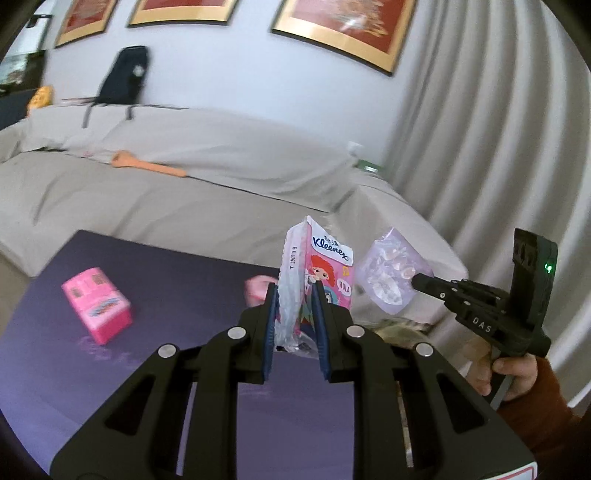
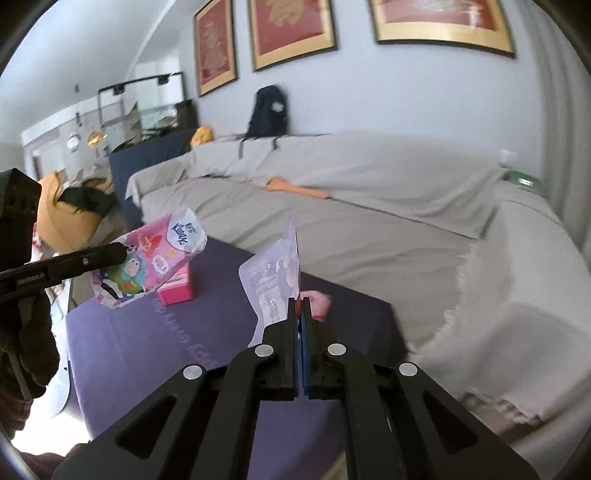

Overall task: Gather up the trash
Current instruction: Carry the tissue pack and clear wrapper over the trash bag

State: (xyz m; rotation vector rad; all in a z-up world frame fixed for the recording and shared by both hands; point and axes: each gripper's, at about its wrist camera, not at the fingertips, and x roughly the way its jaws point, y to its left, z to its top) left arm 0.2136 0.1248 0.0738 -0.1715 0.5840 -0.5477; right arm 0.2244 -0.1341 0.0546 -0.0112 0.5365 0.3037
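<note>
My left gripper is shut on a crumpled pink Kleenex tissue wrapper, held upright above the purple mat. The same wrapper hangs at the left of the right wrist view, in the left gripper. My right gripper is shut on a clear, pale purple plastic wrapper. In the left wrist view that clear wrapper hangs from the right gripper, just right of the Kleenex wrapper. A pink box and a small pink item lie on the mat.
Behind the mat runs a grey-covered sofa with an orange object on its seat and a dark backpack on top. Grey curtains hang at the right. Framed red pictures line the wall. A hand holds the right gripper's handle.
</note>
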